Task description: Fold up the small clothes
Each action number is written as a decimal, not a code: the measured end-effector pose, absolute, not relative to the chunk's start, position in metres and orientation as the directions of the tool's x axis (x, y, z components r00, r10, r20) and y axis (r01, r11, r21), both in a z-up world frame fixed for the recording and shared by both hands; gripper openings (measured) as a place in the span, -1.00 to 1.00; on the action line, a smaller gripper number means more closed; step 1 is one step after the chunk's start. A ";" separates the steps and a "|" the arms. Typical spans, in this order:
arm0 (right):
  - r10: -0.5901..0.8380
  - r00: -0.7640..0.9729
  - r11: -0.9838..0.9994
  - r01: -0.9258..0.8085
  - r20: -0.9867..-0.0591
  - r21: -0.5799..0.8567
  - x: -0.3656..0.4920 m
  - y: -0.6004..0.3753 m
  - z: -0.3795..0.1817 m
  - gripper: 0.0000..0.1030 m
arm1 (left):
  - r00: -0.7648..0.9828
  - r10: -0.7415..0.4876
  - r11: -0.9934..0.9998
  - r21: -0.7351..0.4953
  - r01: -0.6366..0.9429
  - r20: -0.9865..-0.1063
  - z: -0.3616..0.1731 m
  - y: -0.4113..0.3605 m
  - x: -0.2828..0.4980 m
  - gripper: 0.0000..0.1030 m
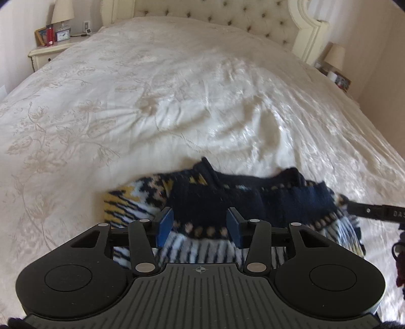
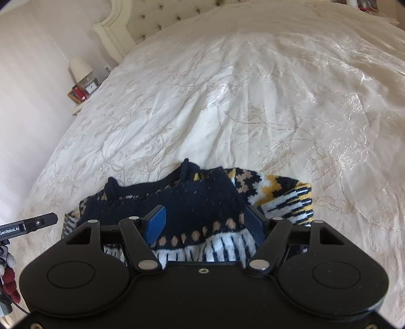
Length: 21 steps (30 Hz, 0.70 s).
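Left wrist view is showing the left gripper [image 1: 200, 224] hanging open just over a knitted sweater [image 1: 227, 202], nothing pinched; the right gripper [image 2: 206, 224] is likewise standing open above it. Soft, light and floppy, it is best pinched at a hem corner. Beyond the fingers a cream bedspread [image 1: 152, 114] is stretching toward a tufted headboard [image 1: 227, 15].
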State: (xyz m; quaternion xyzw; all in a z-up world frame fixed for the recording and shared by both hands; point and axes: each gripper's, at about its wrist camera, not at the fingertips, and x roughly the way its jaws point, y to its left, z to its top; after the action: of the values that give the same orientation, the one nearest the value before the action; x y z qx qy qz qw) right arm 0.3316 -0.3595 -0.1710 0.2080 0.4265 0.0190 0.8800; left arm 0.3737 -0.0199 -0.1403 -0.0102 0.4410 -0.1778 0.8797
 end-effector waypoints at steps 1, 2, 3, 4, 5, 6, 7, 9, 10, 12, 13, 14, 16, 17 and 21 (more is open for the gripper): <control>0.216 0.627 0.921 0.125 -0.749 0.369 0.329 -0.353 -0.170 0.40 | 0.532 -0.325 0.931 -0.165 0.326 -0.782 -0.144 -0.025 0.365 -0.13; 0.222 0.615 0.931 0.098 -0.756 0.353 0.324 -0.344 -0.171 0.40 | 0.516 -0.327 0.924 -0.153 0.351 -0.792 -0.148 -0.030 0.356 -0.13; 0.230 0.605 0.937 0.073 -0.762 0.340 0.321 -0.337 -0.171 0.40 | 0.501 -0.330 0.916 -0.143 0.374 -0.800 -0.152 -0.035 0.348 -0.13; 0.238 0.593 0.945 0.042 -0.769 0.325 0.316 -0.328 -0.172 0.40 | 0.487 -0.330 0.909 -0.132 0.396 -0.808 -0.156 -0.040 0.339 -0.13; 0.245 0.580 0.952 0.009 -0.777 0.307 0.313 -0.318 -0.174 0.40 | 0.476 -0.330 0.901 -0.122 0.416 -0.815 -0.160 -0.043 0.331 -0.13; 0.251 0.567 0.957 -0.025 -0.785 0.288 0.310 -0.309 -0.176 0.40 | 0.468 -0.328 0.895 -0.112 0.432 -0.821 -0.164 -0.046 0.323 -0.13; 0.254 0.554 0.962 -0.057 -0.793 0.268 0.308 -0.300 -0.178 0.40 | 0.460 -0.327 0.887 -0.101 0.450 -0.826 -0.168 -0.049 0.316 -0.13; 0.260 0.525 0.966 -0.141 -0.810 0.218 0.303 -0.282 -0.182 0.40 | 0.441 -0.328 0.868 -0.083 0.489 -0.836 -0.178 -0.055 0.308 -0.13; 0.261 0.512 0.964 -0.176 -0.819 0.197 0.302 -0.275 -0.185 0.40 | 0.434 -0.321 0.860 -0.068 0.505 -0.842 -0.183 -0.057 0.304 -0.13; 0.249 0.487 0.958 -0.252 -0.837 0.139 0.301 -0.260 -0.193 0.40 | 0.430 -0.303 0.853 -0.041 0.520 -0.850 -0.193 -0.060 0.305 -0.13; 0.240 0.479 0.954 -0.279 -0.844 0.113 0.303 -0.255 -0.197 0.40 | 0.432 -0.297 0.853 -0.034 0.520 -0.852 -0.196 -0.061 0.308 -0.13; 0.227 0.473 0.949 -0.302 -0.851 0.086 0.306 -0.251 -0.202 0.40 | 0.432 -0.294 0.853 -0.030 0.521 -0.853 -0.200 -0.062 0.313 -0.12; 0.197 0.473 0.945 -0.326 -0.859 0.038 0.315 -0.248 -0.209 0.40 | 0.429 -0.291 0.851 -0.026 0.525 -0.855 -0.204 -0.064 0.326 -0.05; 0.178 0.481 0.944 -0.330 -0.858 0.011 0.322 -0.248 -0.211 0.40 | 0.436 -0.290 0.850 -0.020 0.527 -0.852 -0.204 -0.066 0.333 -0.04; 0.129 0.491 0.959 -0.283 -0.862 -0.018 0.357 -0.262 -0.216 0.42 | 0.464 -0.257 0.870 0.006 0.493 -0.847 -0.205 -0.069 0.364 -0.04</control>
State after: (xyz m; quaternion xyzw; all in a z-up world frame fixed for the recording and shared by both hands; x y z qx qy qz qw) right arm 0.3567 -0.2616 -0.2162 -0.0787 0.4900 0.1198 0.8598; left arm 0.3641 -0.0694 -0.2054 0.1263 0.4676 -0.2217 0.8463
